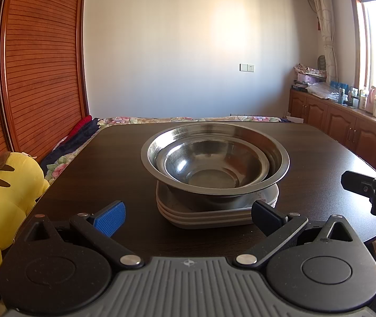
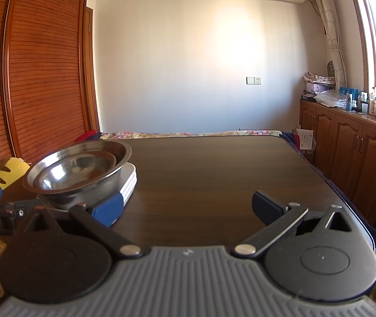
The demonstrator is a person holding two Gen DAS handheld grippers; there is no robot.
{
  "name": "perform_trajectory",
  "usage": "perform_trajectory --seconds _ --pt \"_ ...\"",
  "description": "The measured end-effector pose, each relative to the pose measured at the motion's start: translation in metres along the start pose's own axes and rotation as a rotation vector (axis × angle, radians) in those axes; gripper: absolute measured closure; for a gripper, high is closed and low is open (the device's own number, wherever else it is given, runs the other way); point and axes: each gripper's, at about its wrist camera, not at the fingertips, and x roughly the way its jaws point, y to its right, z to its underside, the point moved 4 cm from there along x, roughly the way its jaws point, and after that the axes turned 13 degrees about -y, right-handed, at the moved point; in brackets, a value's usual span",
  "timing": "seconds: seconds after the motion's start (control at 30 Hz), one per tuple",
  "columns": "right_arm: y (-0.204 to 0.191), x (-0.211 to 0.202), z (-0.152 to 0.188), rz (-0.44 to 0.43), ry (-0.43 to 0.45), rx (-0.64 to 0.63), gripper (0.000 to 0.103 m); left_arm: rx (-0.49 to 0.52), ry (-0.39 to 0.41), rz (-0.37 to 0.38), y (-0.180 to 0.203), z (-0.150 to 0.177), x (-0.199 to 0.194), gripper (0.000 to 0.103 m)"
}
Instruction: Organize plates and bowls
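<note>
Steel bowls (image 1: 215, 158), shiny, round, nested, sit atop stacked pale square plates (image 1: 203, 211) at frame centre on dark woodgrain table (image 1: 95, 163). Left tongs (image 1: 188, 214), right tongs (image 2: 188, 208) spread wide, empty.

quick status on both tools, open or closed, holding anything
Left tool: open, holding nothing, fingers either side of the near edge of the plate stack.
Right tool: open, holding nothing, over the bare table.
</note>
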Motion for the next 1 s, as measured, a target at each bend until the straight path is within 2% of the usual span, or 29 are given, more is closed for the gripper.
perform_trajectory --seconds 1.0 --pt "0.0002 -0.0002 -0.0003 -0.001 0.001 0.000 0.000 0.006 0.002 -0.001 0.0016 -0.0012 -0.0012 0.000"
